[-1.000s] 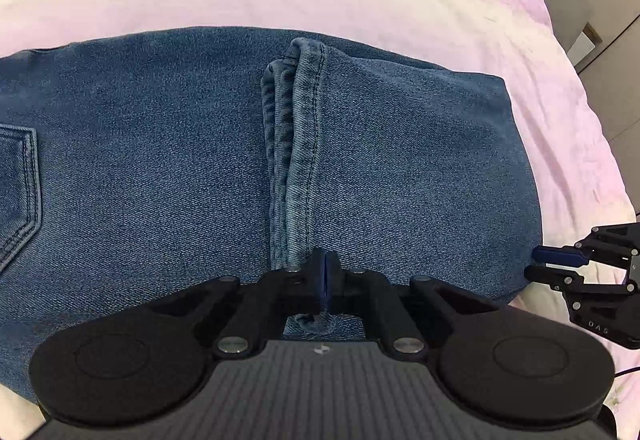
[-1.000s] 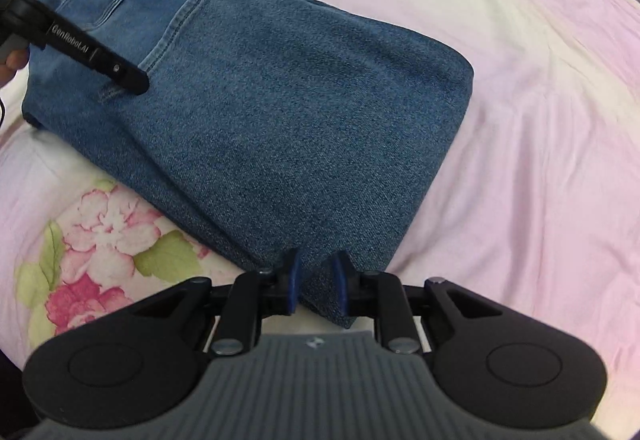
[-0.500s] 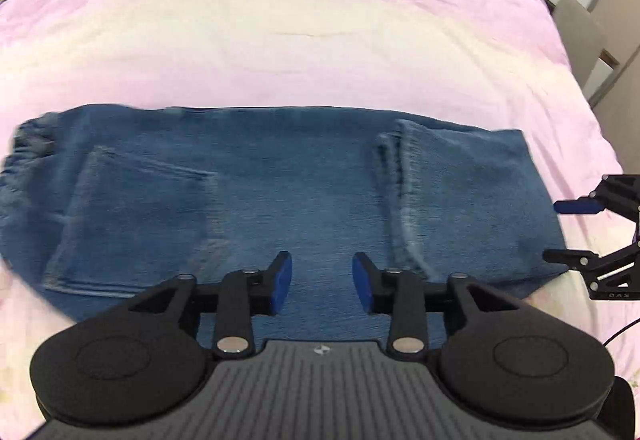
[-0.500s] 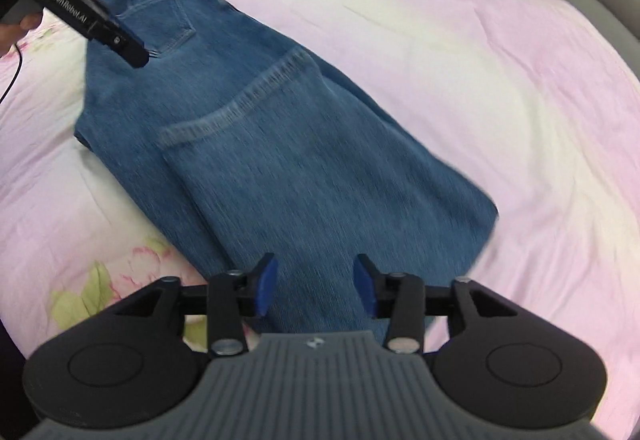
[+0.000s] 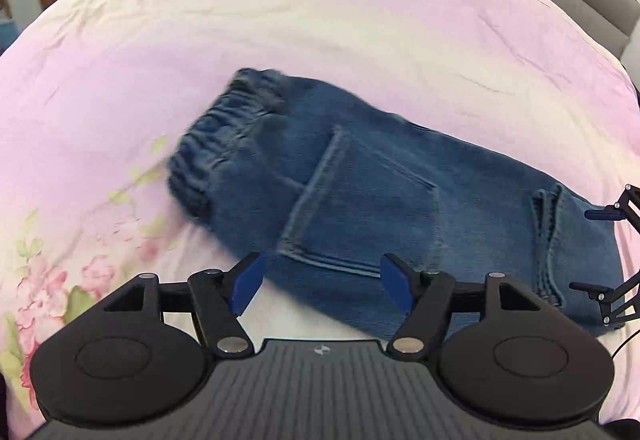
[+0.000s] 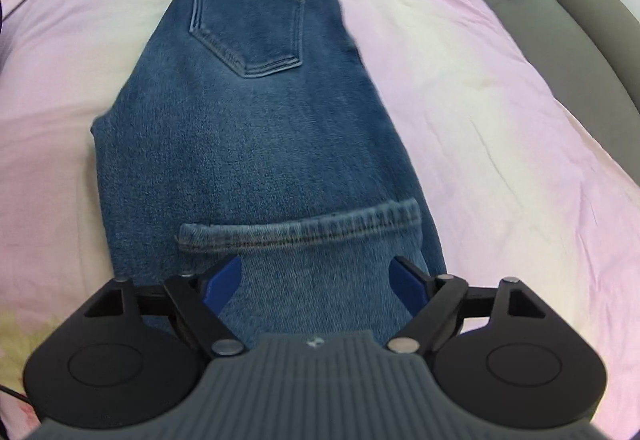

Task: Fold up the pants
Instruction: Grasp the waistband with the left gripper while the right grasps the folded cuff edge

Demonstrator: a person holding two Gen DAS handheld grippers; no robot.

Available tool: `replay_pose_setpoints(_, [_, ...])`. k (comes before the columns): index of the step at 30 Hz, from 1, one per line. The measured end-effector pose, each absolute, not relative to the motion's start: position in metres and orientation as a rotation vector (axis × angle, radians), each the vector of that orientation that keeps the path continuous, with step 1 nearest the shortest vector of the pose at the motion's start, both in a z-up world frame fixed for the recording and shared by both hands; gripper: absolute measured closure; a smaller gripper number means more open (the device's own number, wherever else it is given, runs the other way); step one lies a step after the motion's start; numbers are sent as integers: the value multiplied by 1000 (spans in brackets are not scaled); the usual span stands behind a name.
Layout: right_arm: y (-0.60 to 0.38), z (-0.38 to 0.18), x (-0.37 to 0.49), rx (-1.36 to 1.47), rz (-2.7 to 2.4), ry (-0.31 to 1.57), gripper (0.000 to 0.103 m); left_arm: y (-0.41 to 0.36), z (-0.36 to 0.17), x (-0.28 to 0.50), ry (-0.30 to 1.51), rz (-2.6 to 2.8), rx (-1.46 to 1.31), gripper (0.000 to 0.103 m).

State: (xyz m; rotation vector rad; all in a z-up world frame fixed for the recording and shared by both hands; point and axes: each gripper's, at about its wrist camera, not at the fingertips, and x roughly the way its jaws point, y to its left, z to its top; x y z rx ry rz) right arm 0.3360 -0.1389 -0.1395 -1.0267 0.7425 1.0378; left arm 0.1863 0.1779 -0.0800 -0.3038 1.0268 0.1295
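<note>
1. Biggest thing we've got is the bed (image 5: 320, 20), covered in a pink and cream sheet (image 6: 500, 120) with a flower print (image 5: 52, 280) down near the left-hand corner of the left wrist view. A grey headboard (image 6: 580, 0) runs along the far edge.

2. The pants (image 5: 380, 200) are blue jeans lying flat on that sheet, roughly mid-bed, folded once lengthwise and once across, so the leg hem (image 6: 300, 230) sits on top of the thigh area. The elastic waistband (image 5: 224, 136) is at the far left end in the left wrist view, with a back pocket (image 6: 248, 28) facing up.

3. Our left gripper (image 5: 322, 282) hangs above the near edge of the jeans, just below the pocket. Its jaws have just been opening and now stand wide apart, with nothing pinched between them.

4. Our right gripper (image 6: 316, 282) is over the folded end, just short of the hem. Same deal: jaws just been opening, spread wide, denim underneath but not gripped.

5. Smallest bit: the blue pads (image 5: 248, 282) on the fingers look clear of the fabric.
</note>
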Motion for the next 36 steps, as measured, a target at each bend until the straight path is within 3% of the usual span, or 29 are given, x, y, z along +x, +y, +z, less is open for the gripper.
replay_pose_setpoints(9, [-107,-169,363,-1082,1082,848,12,241,-110,192,991,165,-532,20])
replay_pose_setpoints(17, [-98,-179,380,-1086,1118,947,10,270,-159,211,956,214,-767,20])
replay_pose_setpoints(22, [-92,-185,386,-1091,1131,982,9,262,-175,219,916,232,-756,34])
replay_pose_setpoints(27, [-91,-191,396,-1073,1140,1012,7,250,-159,216,876,232,-692,45])
replay_pose_setpoints(36, [-103,-177,384,-1067,1110,943,12,207,-68,209,739,131,-528,46])
